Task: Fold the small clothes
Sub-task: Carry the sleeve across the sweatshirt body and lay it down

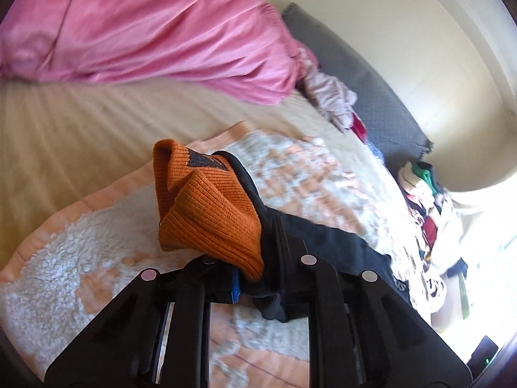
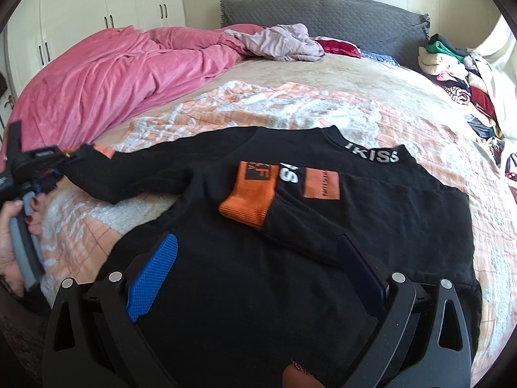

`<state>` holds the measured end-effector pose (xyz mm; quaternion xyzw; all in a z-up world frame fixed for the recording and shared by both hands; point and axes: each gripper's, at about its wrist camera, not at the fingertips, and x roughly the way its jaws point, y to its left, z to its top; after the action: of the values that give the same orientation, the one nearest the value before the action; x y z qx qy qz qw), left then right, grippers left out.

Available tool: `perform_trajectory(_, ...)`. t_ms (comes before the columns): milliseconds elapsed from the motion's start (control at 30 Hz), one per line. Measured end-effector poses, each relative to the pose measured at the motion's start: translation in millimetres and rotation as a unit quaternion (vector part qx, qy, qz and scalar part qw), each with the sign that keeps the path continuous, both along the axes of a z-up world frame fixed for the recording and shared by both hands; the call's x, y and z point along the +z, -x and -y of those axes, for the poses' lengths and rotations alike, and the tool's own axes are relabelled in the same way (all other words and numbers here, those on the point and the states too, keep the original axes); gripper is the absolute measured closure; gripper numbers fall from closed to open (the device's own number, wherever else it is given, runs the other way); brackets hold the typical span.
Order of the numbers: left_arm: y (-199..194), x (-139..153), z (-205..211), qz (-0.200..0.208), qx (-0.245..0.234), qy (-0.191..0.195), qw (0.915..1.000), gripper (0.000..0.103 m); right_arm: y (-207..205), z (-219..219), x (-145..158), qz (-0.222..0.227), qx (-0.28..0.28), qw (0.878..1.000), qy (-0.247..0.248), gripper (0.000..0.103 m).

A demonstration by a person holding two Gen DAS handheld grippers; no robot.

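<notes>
A black sweater [image 2: 226,291] with orange cuffs lies face up on a fluffy orange-and-white blanket [image 2: 323,110]. One sleeve is folded across the chest, its orange cuff [image 2: 247,205] beside the printed patches. The other sleeve [image 2: 139,174] stretches out to the left, lifted at its end. My left gripper [image 1: 252,281] is shut on that sleeve's orange cuff [image 1: 210,210], which bunches up over the jaws. In the right wrist view the left gripper [image 2: 66,156] shows at the far left, held by a hand. My right gripper [image 2: 257,239] hangs open over the sweater's lower body, gripping nothing.
A pink duvet [image 2: 106,77] is heaped at the left back of the bed. A grey pillow [image 2: 323,16] and a lilac garment [image 2: 278,43] lie at the head. A pile of mixed clothes [image 2: 458,74] lines the right edge. White wardrobe doors [image 2: 106,3] stand behind.
</notes>
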<state>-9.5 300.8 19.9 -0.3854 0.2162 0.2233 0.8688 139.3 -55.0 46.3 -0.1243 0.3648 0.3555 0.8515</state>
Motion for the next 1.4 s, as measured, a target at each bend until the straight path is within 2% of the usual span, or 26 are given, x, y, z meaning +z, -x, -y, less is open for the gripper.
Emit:
perform_trajectory(200, -17.4, 36.6, 36.6, 0.013, -0.050, -0.034, 0.9981, 0.094, -6.1, 23.5, -1.6, 0.006, -0.017, 1.000, 0.000, 0.005)
perform_trajectory(467, -46.2, 55.3, 82.3, 0.015, -0.101, -0.060, 0.9930, 0.094, -15.0, 55.2, -0.5, -0.003, -0.046, 0.998, -0.032, 0.005)
perform_trajectory(667, -68.1, 61.2, 116.3, 0.019, -0.146, -0.071, 0.9865, 0.094, -25.0, 78.3, 6.5, 0.006, -0.081, 0.996, -0.043, 0.005)
perform_trajectory(1000, -105.3, 58.8, 181.3, 0.011, -0.243, -0.083, 0.9663, 0.094, -47.5, 122.8, 20.2, 0.003, -0.142, 0.987, -0.076, 0.005)
perform_trajectory(1400, -131.3, 25.2, 237.1, -0.036, -0.330, -0.086, 0.9394, 0.094, -63.8, 162.7, 26.0, -0.012, -0.192, 0.975, -0.110, 0.005)
